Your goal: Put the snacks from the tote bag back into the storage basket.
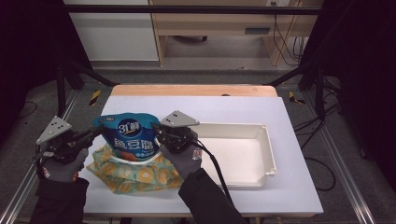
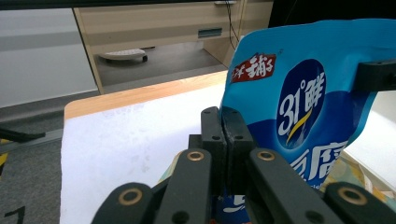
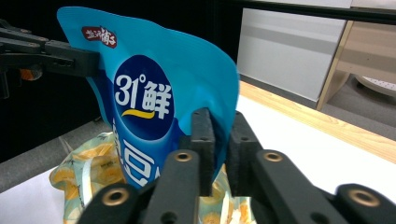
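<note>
Blue snack pouch (image 1: pixel 129 136) stands upright between the two hands, over a crumpled fabric bag printed with orange slices (image 1: pixel 135 176) that lies on the white counter (image 1: pixel 299 186), and the relation that matters is that it is pinched on both side edges at once. At the left, the left hand-held gripper (image 1: pixel 95 132) has its black jaws pressed tight on the pouch's left side seam, as the left gripper view shows with the jaws meeting on the film's edge (image 2: pixel 227 140). In the middle, the pouch's long axis runs top to bottom, its printed face turned toward the person and its lower part sunk into the fabric bag's open mouth. At the right, the right hand-held gripper (image 1: pixel 158 132) is clamped on the opposite side edge, the film folded between its jaws in the right gripper view (image 3: pixel 219 140). Neither hand is nearer; each is already on the pouch. The pouch is glossy, thin plastic film, puffed and smooth with a curved top seam; the fabric bag looks soft and rumpled. Farther right, a shallow cream plastic tray (image 1: pixel 268 140) with raised walls sits empty beside the bag.
</note>
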`<state>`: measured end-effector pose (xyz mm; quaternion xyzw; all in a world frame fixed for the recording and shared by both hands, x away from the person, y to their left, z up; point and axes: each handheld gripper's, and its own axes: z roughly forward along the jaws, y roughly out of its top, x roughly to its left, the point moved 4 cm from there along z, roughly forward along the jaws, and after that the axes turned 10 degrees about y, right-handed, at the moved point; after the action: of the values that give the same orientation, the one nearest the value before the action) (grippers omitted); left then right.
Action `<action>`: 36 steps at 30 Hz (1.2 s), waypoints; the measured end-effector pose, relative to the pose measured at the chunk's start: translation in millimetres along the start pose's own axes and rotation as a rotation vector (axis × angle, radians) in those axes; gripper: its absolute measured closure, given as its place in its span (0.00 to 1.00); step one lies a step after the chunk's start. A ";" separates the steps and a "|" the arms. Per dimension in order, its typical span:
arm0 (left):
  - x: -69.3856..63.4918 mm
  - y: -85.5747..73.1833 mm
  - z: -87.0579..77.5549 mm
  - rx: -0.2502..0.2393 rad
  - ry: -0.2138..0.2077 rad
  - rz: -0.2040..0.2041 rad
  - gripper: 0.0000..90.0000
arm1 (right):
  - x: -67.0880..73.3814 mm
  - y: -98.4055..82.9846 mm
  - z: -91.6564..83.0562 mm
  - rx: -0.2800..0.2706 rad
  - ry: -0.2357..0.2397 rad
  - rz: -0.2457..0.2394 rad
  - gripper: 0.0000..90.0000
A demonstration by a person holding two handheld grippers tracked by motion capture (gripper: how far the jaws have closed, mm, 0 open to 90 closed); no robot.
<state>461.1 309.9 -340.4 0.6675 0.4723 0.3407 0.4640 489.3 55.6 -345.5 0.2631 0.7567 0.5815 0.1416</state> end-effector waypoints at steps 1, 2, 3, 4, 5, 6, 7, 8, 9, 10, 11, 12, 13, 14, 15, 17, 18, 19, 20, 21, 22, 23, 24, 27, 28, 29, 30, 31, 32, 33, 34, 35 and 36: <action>-0.2 -0.1 0.0 0.000 0.002 -0.002 0.99 | -0.2 0.2 0.1 -0.002 0.002 -0.001 0.99; -0.4 -0.1 0.0 -0.001 0.003 -0.003 0.99 | 0.0 0.1 0.2 -0.001 0.002 -0.003 1.00; -0.7 -0.1 0.0 -0.002 0.005 -0.004 0.99 | 0.5 0.1 0.3 0.000 -0.004 -0.006 1.00; -1.0 -0.2 0.0 -0.004 0.008 -0.005 1.00 | 1.0 0.2 0.4 0.001 -0.009 -0.011 1.00; -1.1 -0.1 0.0 -0.004 0.009 -0.008 1.00 | 1.2 0.4 0.6 0.003 -0.014 -0.016 1.00; -1.2 -0.1 -0.1 -0.004 0.011 -0.009 1.00 | 1.5 0.7 0.6 0.005 -0.016 -0.016 1.00; -1.5 0.0 -0.2 -0.006 0.012 -0.009 1.00 | 1.6 1.0 0.6 0.008 -0.018 -0.015 1.00; -1.7 0.1 -0.3 -0.007 0.014 -0.007 1.00 | 1.6 1.2 0.5 0.010 -0.019 -0.014 1.00; -1.7 0.1 -0.3 -0.007 0.014 -0.007 1.00 | 1.7 1.3 0.5 0.010 -0.021 -0.014 1.00; -2.3 0.3 -0.4 -0.009 0.017 -0.007 1.00 | 1.8 1.3 0.5 0.010 -0.021 -0.015 1.00; -2.3 0.3 -0.4 -0.009 0.017 -0.007 1.00 | 1.8 1.3 0.5 0.010 -0.021 -0.015 1.00; -3.4 0.9 -0.9 -0.014 0.019 -0.005 1.00 | 1.6 1.5 0.0 0.011 -0.024 -0.015 1.00; -3.8 1.3 -1.5 -0.018 0.021 -0.001 1.00 | 1.3 1.9 -0.3 0.010 -0.024 -0.013 1.00; -4.4 1.9 -2.2 -0.021 0.021 0.000 1.00 | 1.1 2.2 -0.6 0.009 -0.025 -0.013 1.00; -4.8 2.7 -3.1 -0.026 0.020 0.001 1.00 | 0.8 2.7 -1.2 0.008 -0.025 -0.016 1.00; -5.7 4.5 -5.3 -0.036 0.020 0.002 1.00 | 1.1 4.1 -2.9 0.001 -0.025 -0.019 1.00; -6.2 5.6 -6.5 -0.041 0.020 0.002 1.00 | 1.7 5.0 -3.8 -0.002 -0.024 -0.014 1.00; -6.2 5.6 -6.5 -0.041 0.020 0.002 1.00 | 1.9 6.2 -4.5 -0.005 -0.023 -0.017 1.00; -7.0 7.6 -9.0 -0.049 0.019 0.003 1.00 | 2.2 7.4 -5.3 -0.007 -0.023 -0.018 1.00; -7.1 8.5 -10.1 -0.053 0.020 0.005 1.00 | 2.5 8.7 -6.1 -0.008 -0.024 -0.021 1.00; -7.0 9.3 -11.1 -0.057 0.018 0.000 1.00 | 2.8 10.2 -6.7 -0.012 -0.022 -0.026 1.00; -6.9 10.2 -11.8 -0.059 0.020 -0.002 1.00 | 3.5 11.9 -7.4 -0.014 -0.022 -0.025 1.00; -6.8 11.3 -12.9 -0.062 0.020 -0.002 1.00 | 4.1 13.5 -7.9 -0.015 -0.021 -0.030 1.00; -6.1 14.2 -15.4 -0.071 0.019 -0.004 1.00 | 6.4 19.1 -9.7 -0.022 -0.020 -0.039 1.00; -5.0 17.8 -17.4 -0.082 0.019 -0.010 1.00 | 7.2 21.0 -10.3 -0.026 -0.018 -0.042 1.00; -4.6 19.9 -18.2 -0.086 0.020 -0.011 1.00 | 8.1 23.1 -10.8 -0.028 -0.017 -0.044 1.00; -4.6 19.9 -18.2 -0.086 0.020 -0.011 1.00 | 8.1 23.1 -10.8 -0.028 -0.017 -0.044 1.00; -4.2 24.5 -19.7 -0.092 0.025 -0.009 1.00 | 9.8 27.7 -11.9 -0.033 -0.020 -0.052 1.00; -4.0 26.8 -20.6 -0.095 0.025 -0.009 1.00 | 10.5 30.2 -12.6 -0.034 -0.023 -0.058 1.00; -4.0 26.8 -20.6 -0.095 0.025 -0.009 1.00 | 10.5 30.2 -12.6 -0.034 -0.023 -0.058 1.00; -4.2 31.5 -23.0 -0.103 0.026 -0.007 1.00 | 11.4 35.3 -14.4 -0.038 -0.024 -0.066 1.00; -4.2 31.5 -23.0 -0.103 0.026 -0.007 1.00 | 11.8 38.0 -15.2 -0.044 -0.025 -0.069 1.00; -4.7 36.0 -25.2 -0.110 0.028 -0.004 1.00 | 12.1 40.4 -16.2 -0.044 -0.026 -0.073 1.00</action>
<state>448.4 308.5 -298.1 0.6352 0.4607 0.3744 0.4941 480.4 56.9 -301.3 0.2395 0.7509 0.5890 0.1783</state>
